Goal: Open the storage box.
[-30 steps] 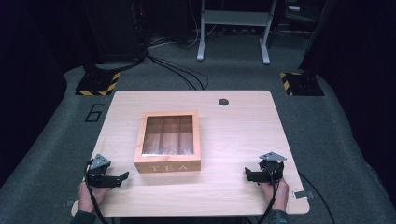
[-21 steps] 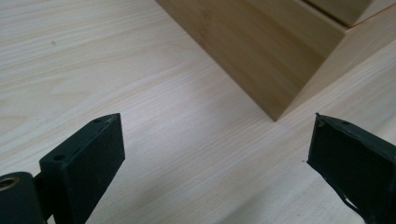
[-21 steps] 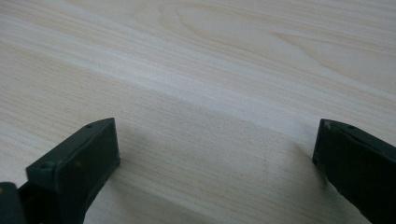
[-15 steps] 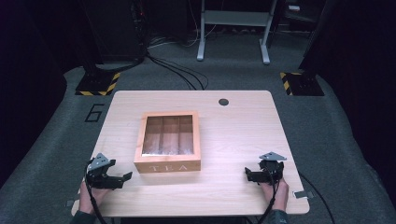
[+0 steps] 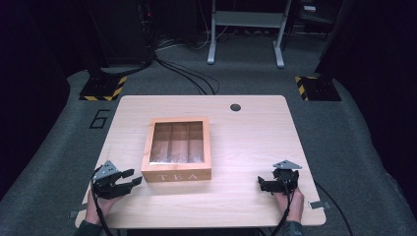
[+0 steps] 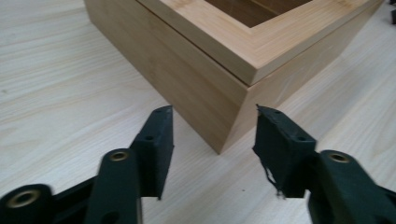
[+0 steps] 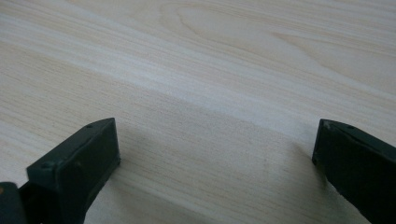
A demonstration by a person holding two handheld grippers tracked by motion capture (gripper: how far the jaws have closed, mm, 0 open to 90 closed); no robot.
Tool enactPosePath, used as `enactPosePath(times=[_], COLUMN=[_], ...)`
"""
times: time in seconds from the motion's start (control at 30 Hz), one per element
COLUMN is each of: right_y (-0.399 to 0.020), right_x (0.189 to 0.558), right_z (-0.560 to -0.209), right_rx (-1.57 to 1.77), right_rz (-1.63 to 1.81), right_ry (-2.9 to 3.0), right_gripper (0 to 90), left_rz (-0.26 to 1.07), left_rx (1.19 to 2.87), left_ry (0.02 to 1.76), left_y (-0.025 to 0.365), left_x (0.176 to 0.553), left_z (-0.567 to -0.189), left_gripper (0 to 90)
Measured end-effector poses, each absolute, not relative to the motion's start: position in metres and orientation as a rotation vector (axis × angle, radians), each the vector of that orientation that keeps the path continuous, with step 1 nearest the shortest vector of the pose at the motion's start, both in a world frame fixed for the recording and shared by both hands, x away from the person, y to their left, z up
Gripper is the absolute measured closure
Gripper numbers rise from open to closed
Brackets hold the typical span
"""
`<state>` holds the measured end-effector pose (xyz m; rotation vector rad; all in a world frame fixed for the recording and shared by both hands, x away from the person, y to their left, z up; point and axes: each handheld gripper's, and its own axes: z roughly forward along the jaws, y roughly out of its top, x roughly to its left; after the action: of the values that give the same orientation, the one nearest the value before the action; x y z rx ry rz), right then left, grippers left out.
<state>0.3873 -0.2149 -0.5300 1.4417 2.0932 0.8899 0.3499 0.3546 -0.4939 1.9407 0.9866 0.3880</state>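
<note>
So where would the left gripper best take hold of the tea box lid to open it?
Probably the lid's near-left corner, approached level from the front-left: the seam under the lid shows there. The left gripper, whose jaws have just been closing, already faces that corner of the tea box, with nothing between them.

Wooden tea box (image 5: 178, 150), lid shut, flat on the tabletop (image 5: 246, 142)

Light wood, square and low, "TEA" lettered on the front wall facing the tabletop's near edge. Framed lid with a clear pane, closed flush on the body; three lengthwise compartments visible through it. Upright and square to the tabletop's edges, a little left of the tabletop's middle, well short of the round hole (image 5: 235, 107) near the tabletop's far edge. Seen close in the left gripper view, near left corner (image 6: 219, 149) sharp-edged, lid seam running just below the rim.
</note>
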Motion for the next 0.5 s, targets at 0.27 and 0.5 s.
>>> enactPosePath(times=[0.27,0.5], right_y=[-0.2148,-0.2149], right_x=[0.3873,0.3873], right_z=[-0.5301,-0.53], right_rx=[1.44,1.439], right_rz=[0.891,0.888], right_ry=[2.093,2.095], right_gripper=[0.0,0.0], left_rz=[0.397,0.39], left_rx=[1.946,1.938], left_ry=[0.963,0.946], left_y=[0.3507,0.3479], left_x=[0.3479,0.3466], left_z=[-0.4932,-0.4932], left_gripper=[75.8,84.1])
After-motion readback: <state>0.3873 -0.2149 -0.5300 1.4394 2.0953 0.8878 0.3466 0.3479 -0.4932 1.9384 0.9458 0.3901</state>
